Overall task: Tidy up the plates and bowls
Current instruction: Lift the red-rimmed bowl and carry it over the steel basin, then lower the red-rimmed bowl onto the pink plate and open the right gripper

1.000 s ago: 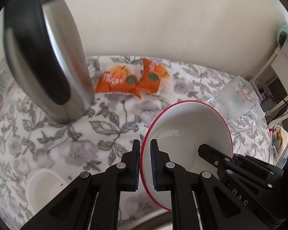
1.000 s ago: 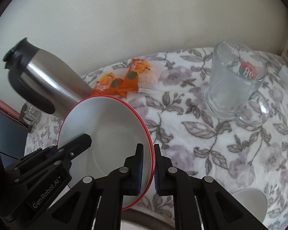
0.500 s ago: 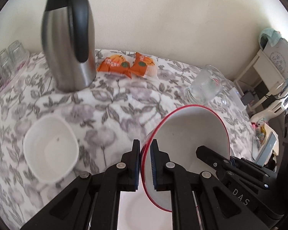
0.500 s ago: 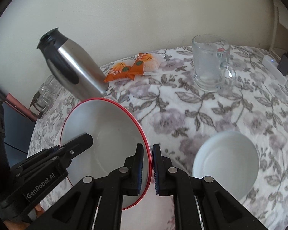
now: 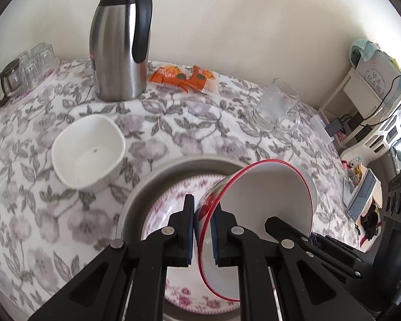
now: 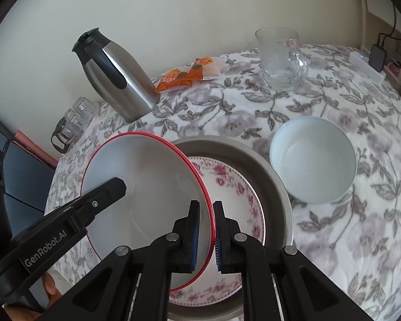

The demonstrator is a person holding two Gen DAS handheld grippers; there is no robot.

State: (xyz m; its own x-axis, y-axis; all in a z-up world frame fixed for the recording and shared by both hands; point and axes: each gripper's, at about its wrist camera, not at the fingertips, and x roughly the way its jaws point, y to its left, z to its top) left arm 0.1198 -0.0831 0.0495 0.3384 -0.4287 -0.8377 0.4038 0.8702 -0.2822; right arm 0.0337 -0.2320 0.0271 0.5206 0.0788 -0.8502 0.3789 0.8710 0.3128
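Upper left: steel carafe (image 5: 121, 37). Left: square white bowl (image 5: 88, 151). Centre: left gripper (image 5: 202, 230) and right gripper (image 6: 206, 231) each pinch the red-rimmed bowl (image 5: 267, 195) above the floral plate (image 6: 235, 187) in the grey tray (image 5: 147, 184), out of view a second earlier.

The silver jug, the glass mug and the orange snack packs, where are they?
silver jug (image 5: 117, 53), left wrist view, on its steel body.
glass mug (image 6: 276, 56), right wrist view, on its clear wall.
orange snack packs (image 5: 184, 79), left wrist view, on the wrappers.
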